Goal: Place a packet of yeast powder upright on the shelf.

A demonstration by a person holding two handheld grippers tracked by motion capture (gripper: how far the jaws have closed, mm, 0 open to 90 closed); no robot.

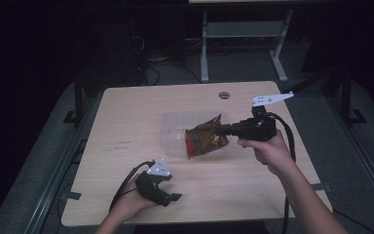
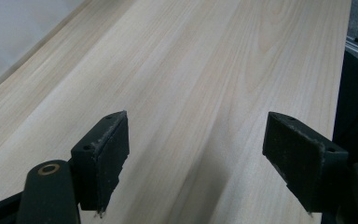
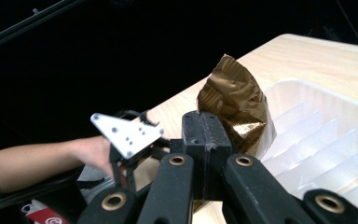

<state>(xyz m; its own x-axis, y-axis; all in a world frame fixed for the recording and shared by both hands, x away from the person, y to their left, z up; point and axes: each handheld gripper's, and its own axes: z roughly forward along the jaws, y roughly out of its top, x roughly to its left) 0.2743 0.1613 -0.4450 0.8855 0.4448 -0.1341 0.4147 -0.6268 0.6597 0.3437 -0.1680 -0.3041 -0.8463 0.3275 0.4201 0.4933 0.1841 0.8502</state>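
Gold snack bag (image 1: 205, 140) hangs above the near right edge of the clear plastic tray (image 1: 171, 127), off the table (image 1: 126, 117). My right gripper (image 1: 224, 129) has its jaws clamped on the bag's edge (crinkled foil bulges past them in the right gripper view). My left gripper (image 1: 171, 197) rests low near the table's front edge, jaws wide apart over bare wood.

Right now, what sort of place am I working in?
Probably a lab or workshop recording station: a plain wooden table, cables and metal desk legs on the dark floor behind it, and a clear plastic tray set out.
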